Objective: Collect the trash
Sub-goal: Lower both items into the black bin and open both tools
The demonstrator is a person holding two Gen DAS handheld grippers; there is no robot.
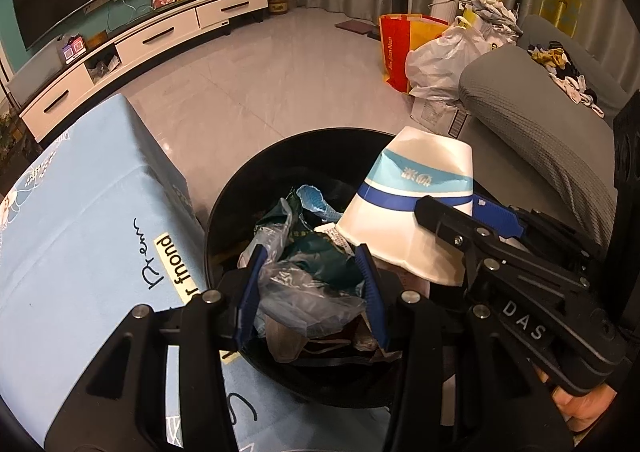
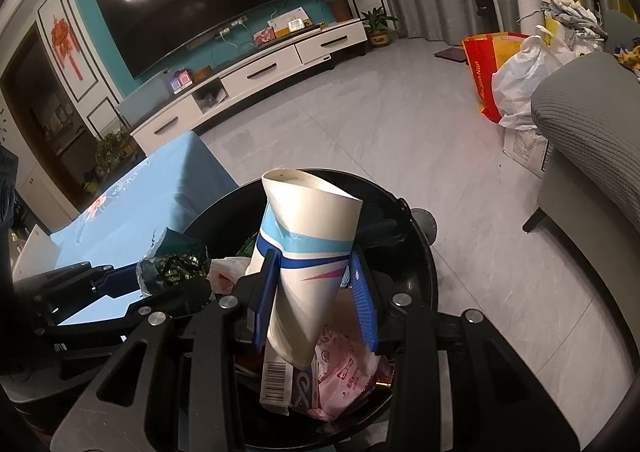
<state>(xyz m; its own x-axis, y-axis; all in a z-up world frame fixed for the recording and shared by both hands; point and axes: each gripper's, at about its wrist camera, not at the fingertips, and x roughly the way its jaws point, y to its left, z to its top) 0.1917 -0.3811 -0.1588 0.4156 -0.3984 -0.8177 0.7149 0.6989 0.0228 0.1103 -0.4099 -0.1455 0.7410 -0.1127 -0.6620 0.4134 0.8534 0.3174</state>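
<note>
A black round trash bin [image 1: 224,220] [image 2: 416,252] stands on the floor, filled with wrappers and bags. My left gripper [image 1: 310,272] is over the bin, shut on a crumpled clear plastic bag with a dark green wrapper [image 1: 308,284]. My right gripper [image 2: 316,276] is over the bin, shut on a flattened white paper cup with blue bands [image 2: 308,244], which also shows in the left wrist view [image 1: 412,204]. A pink printed bag [image 2: 344,376] and a barcode carton [image 2: 276,380] lie in the bin below the cup.
A low table with a light blue cloth [image 1: 80,232] [image 2: 160,192] touches the bin's left side. A grey sofa [image 1: 540,120] [image 2: 592,140] is to the right. Red-yellow and white bags [image 1: 424,48] stand beyond. A white TV cabinet [image 2: 256,80] lines the far wall.
</note>
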